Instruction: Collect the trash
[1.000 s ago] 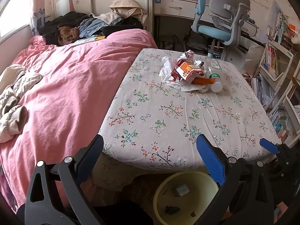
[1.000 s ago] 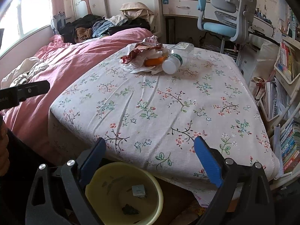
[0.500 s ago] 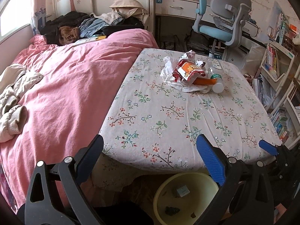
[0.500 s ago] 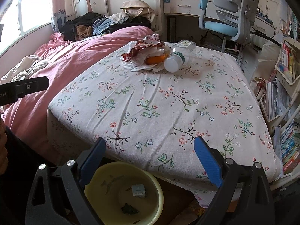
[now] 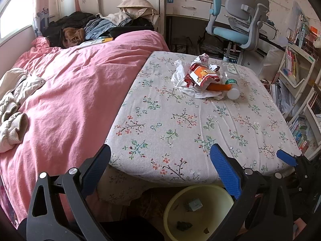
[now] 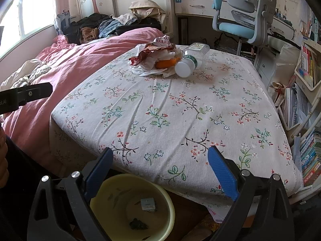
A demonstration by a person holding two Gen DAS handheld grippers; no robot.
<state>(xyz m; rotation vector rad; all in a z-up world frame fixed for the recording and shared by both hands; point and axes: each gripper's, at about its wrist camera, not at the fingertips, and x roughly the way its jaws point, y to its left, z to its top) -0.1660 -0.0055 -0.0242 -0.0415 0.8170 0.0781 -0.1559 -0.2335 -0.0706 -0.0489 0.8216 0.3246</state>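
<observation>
Bare floral cover [image 6: 170,108] before trash pile [image 6: 160,60]; bottle [image 6: 190,62] alongside

Both views (low, near) face trash [image 5: 206,78].

I'm looking at a kid's bedroom at home: bed with pink duvet [image 5: 76,92], clothes pile [image 5: 96,27] at the headboard, floral-covered table [image 5: 180,124], blue desk chair [image 5: 238,26], white desk [image 6: 192,5], crammed bookshelves [image 6: 309,104], tree decals on the wall.
</observation>
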